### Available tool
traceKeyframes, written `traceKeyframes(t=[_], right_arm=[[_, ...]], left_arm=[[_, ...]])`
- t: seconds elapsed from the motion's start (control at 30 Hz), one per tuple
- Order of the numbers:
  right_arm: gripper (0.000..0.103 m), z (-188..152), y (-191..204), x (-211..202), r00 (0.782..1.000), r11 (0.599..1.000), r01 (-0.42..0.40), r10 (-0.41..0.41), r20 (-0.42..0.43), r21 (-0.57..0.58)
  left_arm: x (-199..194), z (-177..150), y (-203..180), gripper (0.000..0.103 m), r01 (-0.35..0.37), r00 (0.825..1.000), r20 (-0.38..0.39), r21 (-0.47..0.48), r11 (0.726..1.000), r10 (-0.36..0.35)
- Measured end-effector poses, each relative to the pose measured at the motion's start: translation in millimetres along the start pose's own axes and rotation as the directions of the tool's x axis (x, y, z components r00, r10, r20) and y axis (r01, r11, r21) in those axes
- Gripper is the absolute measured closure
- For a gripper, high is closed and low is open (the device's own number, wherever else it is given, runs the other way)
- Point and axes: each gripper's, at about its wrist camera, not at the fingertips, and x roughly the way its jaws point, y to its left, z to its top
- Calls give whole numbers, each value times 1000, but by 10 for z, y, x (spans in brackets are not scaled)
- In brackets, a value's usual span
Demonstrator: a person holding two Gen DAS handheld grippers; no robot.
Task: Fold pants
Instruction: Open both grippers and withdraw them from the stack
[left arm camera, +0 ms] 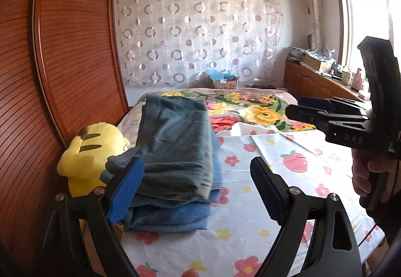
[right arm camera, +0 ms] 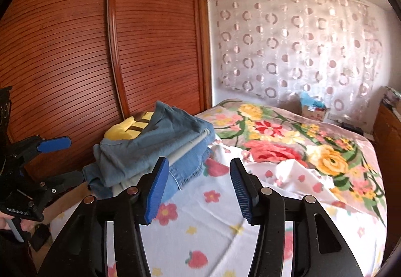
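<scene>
A stack of folded pants (left arm camera: 173,151) lies on the bed's left side, grey-blue ones on top of blue denim. It also shows in the right wrist view (right arm camera: 153,149). My left gripper (left arm camera: 198,189) is open and empty, its left finger beside the stack's near corner. My right gripper (right arm camera: 198,191) is open and empty, held over the strawberry sheet just right of the stack. The right gripper shows from the side in the left wrist view (left arm camera: 313,111), and the left gripper shows at the left of the right wrist view (right arm camera: 60,161).
A yellow plush toy (left arm camera: 85,151) lies left of the stack against the wooden wardrobe doors (left arm camera: 62,56). A white strawberry-print sheet (left arm camera: 288,164) covers the near bed, a floral blanket (right arm camera: 288,146) the far part. A cluttered wooden counter (left arm camera: 320,76) stands at right under the window.
</scene>
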Motion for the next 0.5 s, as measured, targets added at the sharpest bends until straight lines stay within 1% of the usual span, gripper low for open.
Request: traceKeyframes(t=[0.13, 0.27, 0.33, 0.43, 0.5], right_arm=[[46, -147, 51, -256, 997, 996, 77, -77, -11, 34], [45, -296, 136, -498, 992, 990, 126, -126, -11, 61], [44, -360, 203, -618, 989, 986, 148, -148, -8, 71], [43, -424, 317, -756, 982, 979, 188, -188, -8, 83], [42, -462, 369, -861, 980, 975, 197, -197, -9, 101]], left_arm=[[-118, -12, -124, 16, 22, 1000, 13, 0, 1000, -22], [-175, -20, -227, 16, 43, 999, 15, -3, 999, -43], [-203, -26, -295, 16, 73, 997, 26, 6, 997, -73], [-247, -39, -424, 16, 77, 997, 27, 23, 997, -78], [-267, -59, -478, 16, 85, 996, 28, 25, 996, -86]])
